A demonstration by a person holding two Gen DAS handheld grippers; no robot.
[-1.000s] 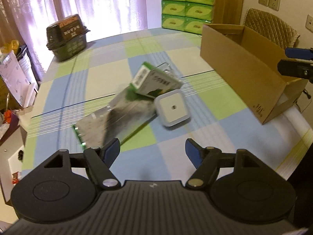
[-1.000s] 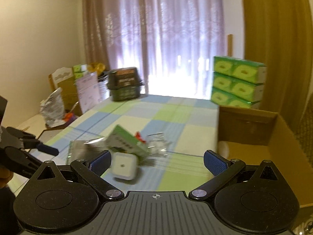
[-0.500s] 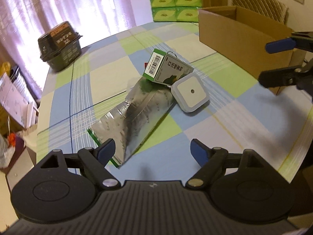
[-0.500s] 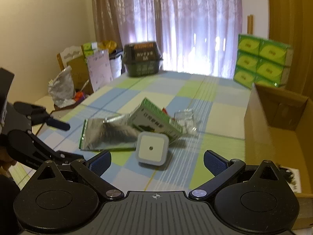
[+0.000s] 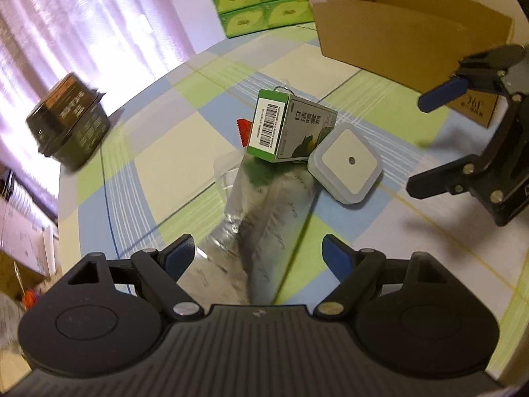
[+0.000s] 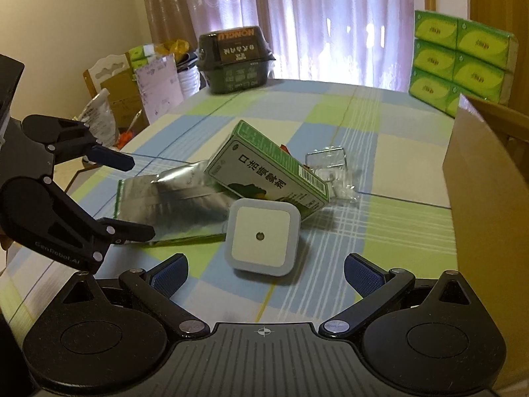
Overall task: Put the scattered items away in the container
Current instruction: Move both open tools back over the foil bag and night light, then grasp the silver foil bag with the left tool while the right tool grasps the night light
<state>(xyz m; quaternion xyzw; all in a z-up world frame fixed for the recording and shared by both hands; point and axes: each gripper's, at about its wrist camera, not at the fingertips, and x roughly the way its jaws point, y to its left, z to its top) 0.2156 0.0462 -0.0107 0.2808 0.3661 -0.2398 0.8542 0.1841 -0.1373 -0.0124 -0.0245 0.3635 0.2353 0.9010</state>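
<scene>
Both grippers, left (image 5: 256, 253) and right (image 6: 264, 273), gape wide and empty; night light (image 6: 263, 236) lies just ahead of right, touching green box (image 6: 267, 173), likely light, rigid, slick: pinch 2 flat sides.

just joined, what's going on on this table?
A person holds a gripper in each hand over a checked tablecloth. Both have their jaws open and hold nothing. The left gripper hovers over the silver foil pouch; the right gripper faces the white square night light. A green box leans on the pile, with a clear plastic packet behind it. All items are still on the table; the cardboard box stands open beside them.
</scene>
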